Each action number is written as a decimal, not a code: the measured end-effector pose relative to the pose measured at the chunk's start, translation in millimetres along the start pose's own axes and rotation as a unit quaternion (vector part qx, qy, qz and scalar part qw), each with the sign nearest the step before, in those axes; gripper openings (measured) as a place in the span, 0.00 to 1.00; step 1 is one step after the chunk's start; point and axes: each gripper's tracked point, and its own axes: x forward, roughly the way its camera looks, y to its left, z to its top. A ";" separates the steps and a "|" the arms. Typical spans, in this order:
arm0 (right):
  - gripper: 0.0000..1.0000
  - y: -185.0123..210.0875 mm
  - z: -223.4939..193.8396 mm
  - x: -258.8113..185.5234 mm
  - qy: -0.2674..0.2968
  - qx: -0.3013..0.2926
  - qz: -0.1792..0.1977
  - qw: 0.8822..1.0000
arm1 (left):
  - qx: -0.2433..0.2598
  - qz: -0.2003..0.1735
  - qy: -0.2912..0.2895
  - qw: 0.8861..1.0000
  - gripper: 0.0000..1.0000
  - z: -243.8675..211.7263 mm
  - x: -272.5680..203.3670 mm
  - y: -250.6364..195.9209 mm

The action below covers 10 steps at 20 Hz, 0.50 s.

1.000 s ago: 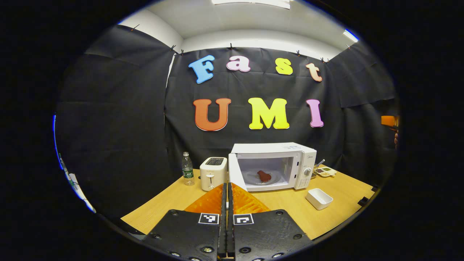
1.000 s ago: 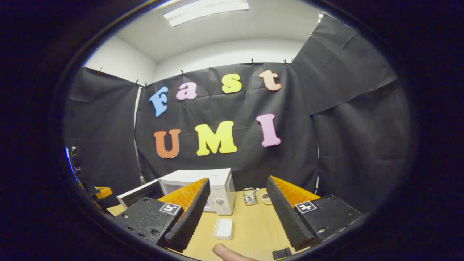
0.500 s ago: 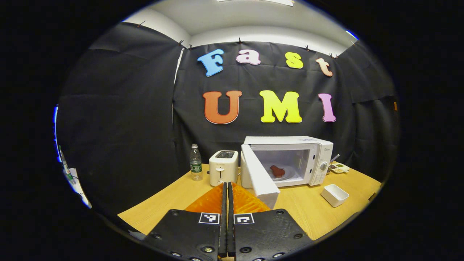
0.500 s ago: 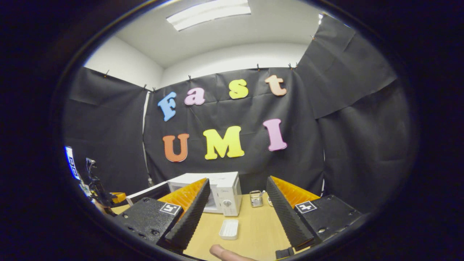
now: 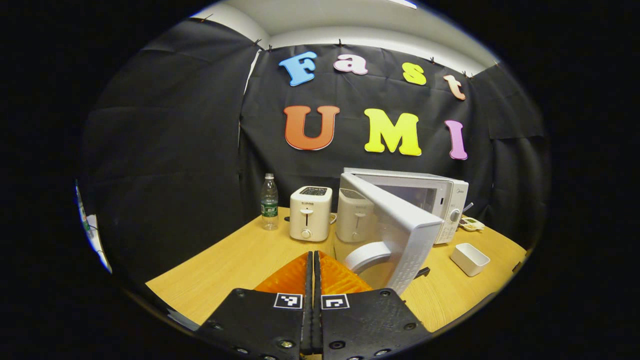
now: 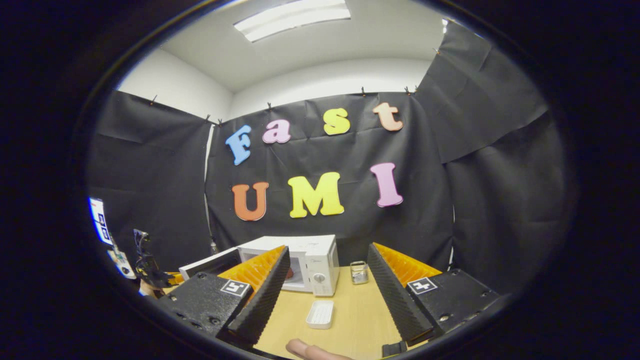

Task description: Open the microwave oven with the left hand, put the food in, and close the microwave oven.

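Wooden table (image 5: 235, 265) bears microwave (image 5: 440, 195); left fingers (image 5: 314, 265) clenched, right fingers (image 6: 327, 280) spread.

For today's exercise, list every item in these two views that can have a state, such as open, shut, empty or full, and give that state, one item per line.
White microwave oven: on the wooden table.
White microwave door: partly open, swung to about halfway.
White two-slot toaster: slots empty.
Clear plastic water bottle: upright, cap on.
White rectangular dish: empty.
Left gripper: fingers together, holding nothing.
Right gripper: fingers apart, holding nothing.
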 end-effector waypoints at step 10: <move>0.99 7.2 -11.5 6.8 0.016 -0.011 0.002 1.000 | -0.002 -0.041 0.006 0.999 0.00 -26.2 11.4 -40.5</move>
